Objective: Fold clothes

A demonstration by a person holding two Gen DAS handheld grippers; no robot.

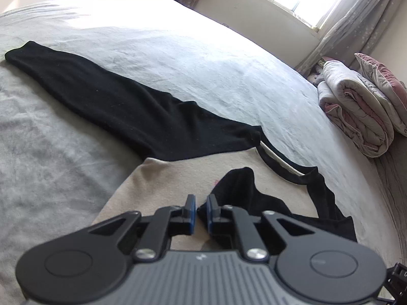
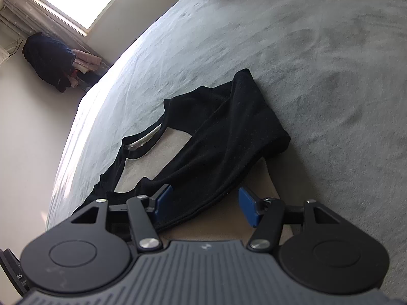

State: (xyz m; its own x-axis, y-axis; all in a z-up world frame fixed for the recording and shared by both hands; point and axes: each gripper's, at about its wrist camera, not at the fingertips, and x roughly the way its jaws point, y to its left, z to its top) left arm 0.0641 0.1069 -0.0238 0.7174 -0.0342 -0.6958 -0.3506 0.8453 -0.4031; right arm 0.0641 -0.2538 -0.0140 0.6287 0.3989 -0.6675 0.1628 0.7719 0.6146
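Left gripper (image 1: 201, 212), black linkage with blue pads, sits low over the beige torso panel (image 1: 162, 178) of the black-sleeved, beige-bodied long-sleeve top, which lies spread on the pale grey plush bedspread (image 1: 178, 58). Jaws nearly closed, narrow slit left; a black fold of fabric (image 1: 236, 185) touches the right pad, but whether it is actually pinched I cannot tell. Right gripper (image 2: 206, 203), same build, jaws wide apart, holding nothing, straddling the folded-in black sleeve (image 2: 229, 132) that lies across the beige panel near the black neckline (image 2: 142, 145).

The other black sleeve (image 1: 96, 94) is stretched flat away from the beige panel, not yet folded in.

Risks: the left grip looks marginal, so a lift could drop the fabric. If the right closes where it is, it may grab the sleeve only or bunch both layers, dragging the beige panel and wrinkling it. Plush bedspread could snag too.
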